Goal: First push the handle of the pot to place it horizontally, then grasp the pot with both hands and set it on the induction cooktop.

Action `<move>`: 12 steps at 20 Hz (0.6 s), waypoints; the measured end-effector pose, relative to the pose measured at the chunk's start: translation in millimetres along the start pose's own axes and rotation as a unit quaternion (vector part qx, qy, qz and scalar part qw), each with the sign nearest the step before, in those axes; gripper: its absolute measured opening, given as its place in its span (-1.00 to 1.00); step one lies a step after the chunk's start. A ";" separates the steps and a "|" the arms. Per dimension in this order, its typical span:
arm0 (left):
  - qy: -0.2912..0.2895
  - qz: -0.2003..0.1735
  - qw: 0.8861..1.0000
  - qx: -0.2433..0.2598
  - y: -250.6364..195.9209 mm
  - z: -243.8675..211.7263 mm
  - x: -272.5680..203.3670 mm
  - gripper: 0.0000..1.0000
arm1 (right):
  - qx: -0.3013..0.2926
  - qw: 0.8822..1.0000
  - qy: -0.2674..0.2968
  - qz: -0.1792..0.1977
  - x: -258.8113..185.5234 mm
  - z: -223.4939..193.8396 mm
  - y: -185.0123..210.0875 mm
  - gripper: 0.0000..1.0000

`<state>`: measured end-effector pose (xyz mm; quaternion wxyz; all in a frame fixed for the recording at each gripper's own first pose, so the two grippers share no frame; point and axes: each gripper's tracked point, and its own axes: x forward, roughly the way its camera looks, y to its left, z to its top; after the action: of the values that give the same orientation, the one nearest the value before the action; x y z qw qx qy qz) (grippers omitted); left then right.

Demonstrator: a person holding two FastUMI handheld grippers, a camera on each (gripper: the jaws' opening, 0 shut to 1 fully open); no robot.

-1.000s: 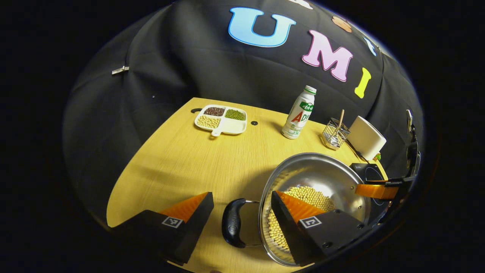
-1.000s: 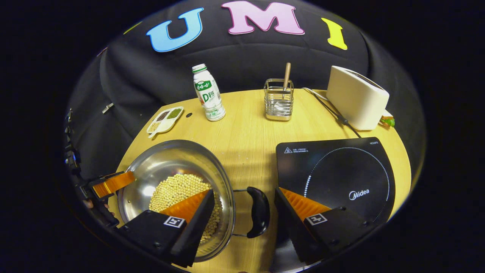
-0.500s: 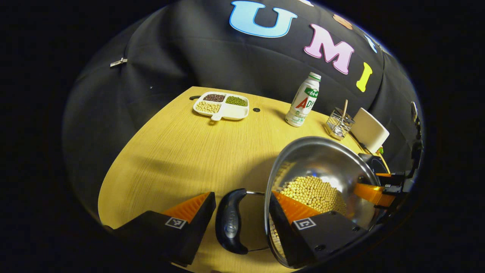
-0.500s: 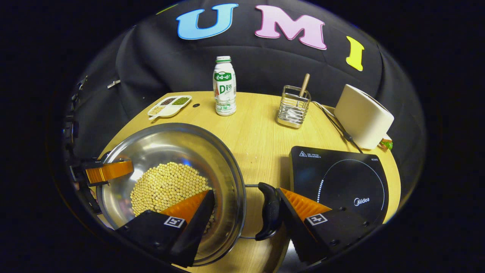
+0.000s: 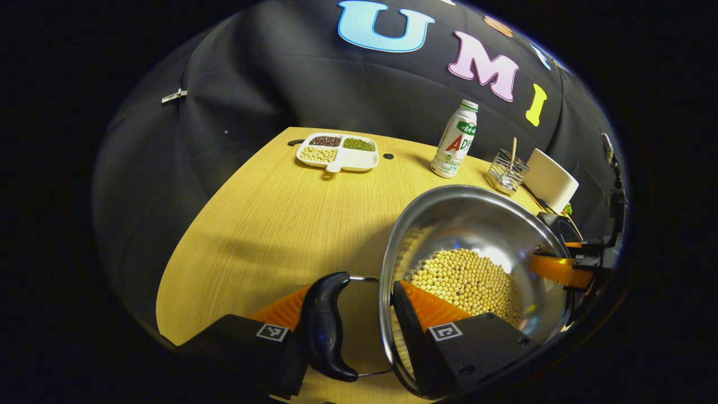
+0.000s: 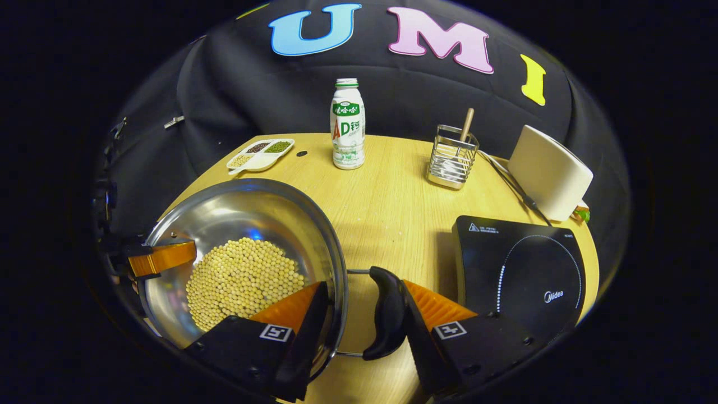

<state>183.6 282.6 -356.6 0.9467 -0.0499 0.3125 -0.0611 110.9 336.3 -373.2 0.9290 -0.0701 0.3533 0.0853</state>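
A steel pot (image 5: 477,224) holding soybeans (image 5: 465,280) hangs between my two grippers. In the left gripper view, my left gripper (image 5: 352,292) is shut on the pot. One finger presses its black handle (image 5: 325,325) and the other sits inside the wall. In the right gripper view, my right gripper (image 6: 364,286) clamps the opposite black handle (image 6: 387,314) against the pot (image 6: 241,213) wall in the same way. The black induction cooktop (image 6: 521,269) lies on the table just right of that handle.
On the wooden table (image 6: 392,207) stand a white drink bottle (image 6: 348,126), a wire holder with a wooden stick (image 6: 451,157) and a white appliance with a cord (image 6: 549,171). A divided dish of beans (image 6: 261,154) sits at the far left.
Both grippers have gone from open around the handles to shut, each pinching a handle against the pot wall. The pot now looks larger and tilted, and the table's things sit farther off.
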 end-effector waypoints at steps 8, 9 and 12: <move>-0.005 -0.005 1.000 -0.018 2.3 0.9 0.9 0.43 | 0.033 0.999 0.009 0.023 6.2 1.2 3.3 0.35; -0.005 -0.006 1.000 -0.020 1.7 1.6 -1.0 0.39 | 0.038 0.999 0.009 0.021 5.9 0.9 4.6 0.35; -0.004 -0.001 1.000 -0.017 1.9 2.7 -2.1 0.34 | 0.034 0.999 0.007 0.021 3.8 2.0 3.1 0.30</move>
<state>183.7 284.9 -353.4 0.9469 -0.0662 0.3093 -0.0569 114.4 340.1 -374.4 0.9262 -0.0321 0.3642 0.0922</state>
